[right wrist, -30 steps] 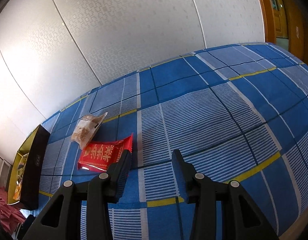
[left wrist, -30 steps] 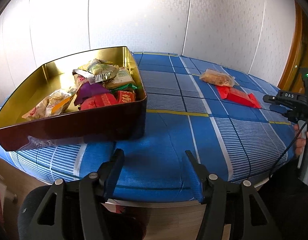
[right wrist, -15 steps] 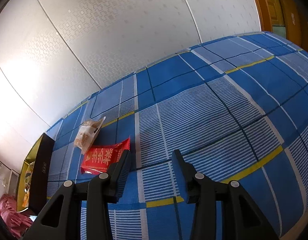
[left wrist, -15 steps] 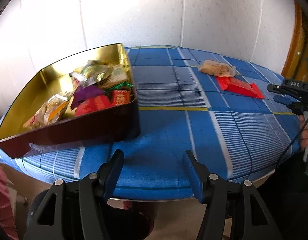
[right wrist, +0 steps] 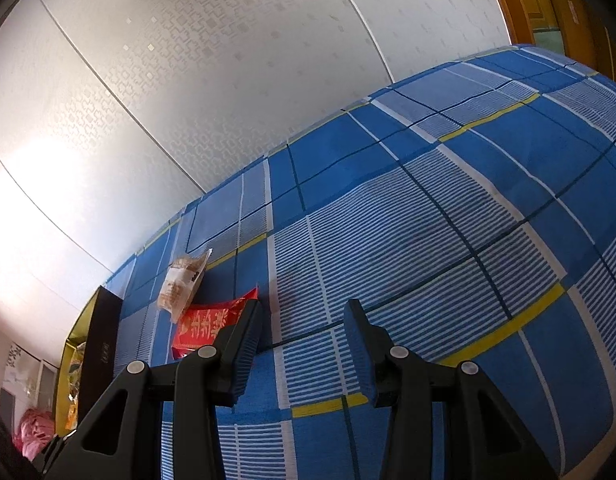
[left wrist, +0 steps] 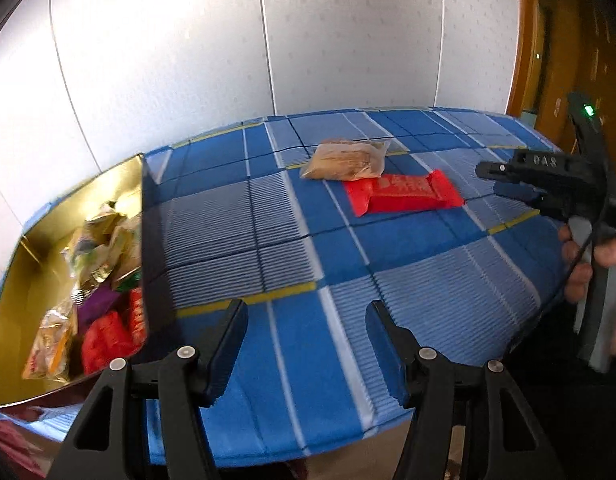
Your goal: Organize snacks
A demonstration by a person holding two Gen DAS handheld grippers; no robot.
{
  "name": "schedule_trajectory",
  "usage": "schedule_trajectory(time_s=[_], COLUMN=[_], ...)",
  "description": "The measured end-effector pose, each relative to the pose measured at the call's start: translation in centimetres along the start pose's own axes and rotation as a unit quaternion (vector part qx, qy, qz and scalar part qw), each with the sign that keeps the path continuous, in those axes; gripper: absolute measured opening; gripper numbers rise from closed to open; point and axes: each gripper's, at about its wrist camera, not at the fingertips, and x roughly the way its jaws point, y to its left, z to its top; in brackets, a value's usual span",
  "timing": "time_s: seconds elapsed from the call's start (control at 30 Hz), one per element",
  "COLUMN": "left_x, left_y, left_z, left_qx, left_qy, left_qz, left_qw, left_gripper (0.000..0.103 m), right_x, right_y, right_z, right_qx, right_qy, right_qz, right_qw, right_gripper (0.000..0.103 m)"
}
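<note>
From the left wrist view, the left gripper hangs over the near edge of the desk with the blue checked cloth. Its jaws stand wide apart and hold nothing. On the left sits the big dark tin box with the shiny gold inside, and it has many snack packs in it – a small red pack, a purple one and some gold and clear ones, all in a heap. Farther back on the cloth lies a see-through bag with a brown snack inside. Just beside it, nearer to us, lies a flat red snack packet, and the two look like they touch. The right gripper comes in from the right, close to the red packet but not on it, and a hand holds its handle. From this side you cannot tell how far its jaws are open.

From the right wrist view, the right gripper is over the blue cloth with its jaws wide apart and nothing between them. The flat red snack packet lies just left of the left jaw, partly hidden by it. The see-through bag lies behind the red packet. The dark tin box stands far off at the left edge – well apart from both packs
</note>
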Motion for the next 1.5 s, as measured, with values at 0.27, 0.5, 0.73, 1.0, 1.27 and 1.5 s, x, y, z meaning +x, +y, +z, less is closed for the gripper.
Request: schedule_trajectory(time_s=[0.27, 0.5, 0.73, 1.0, 1.27, 1.5], left_x=[2.8, 7.0, 12.4, 15.3, 17.5, 15.5], left_y=[1.6, 2.1, 1.9, 1.7, -1.3, 0.0], left_z=[4.4, 9.2, 13.0, 15.8, 17.8, 16.6], left_qx=[-0.097, -0.204, -0.294, -0.312, -0.198, -0.16], left_qy=[0.048, 0.101, 0.152, 0.176, 0.212, 0.17], left_qz=[-0.065, -0.134, -0.146, -0.104, -0.019, -0.006], left_qw=[0.992, 0.9647, 0.9323, 0.9278, 0.9567, 0.9724], left_gripper=[0.062, 0.069, 0.078, 0.079, 0.083, 0.061], right_x=[0.4, 0.6, 0.4, 0.4, 0.4, 0.3], right_y=[1.6, 1.4, 1.1, 0.4, 0.2, -0.1], right_z=[-0.4, -0.4, -0.2, -0.1, -0.2, -0.2], right_qx=[-0.037, -0.032, -0.027, -0.004, 0.005, 0.01], right_qy=[0.008, 0.013, 0.017, 0.022, 0.026, 0.023], right_qz=[0.015, 0.029, 0.047, 0.072, 0.082, 0.083], right_qw=[0.999, 0.999, 0.998, 0.997, 0.996, 0.996], right_gripper=[0.044, 0.044, 0.044, 0.044, 0.044, 0.044])
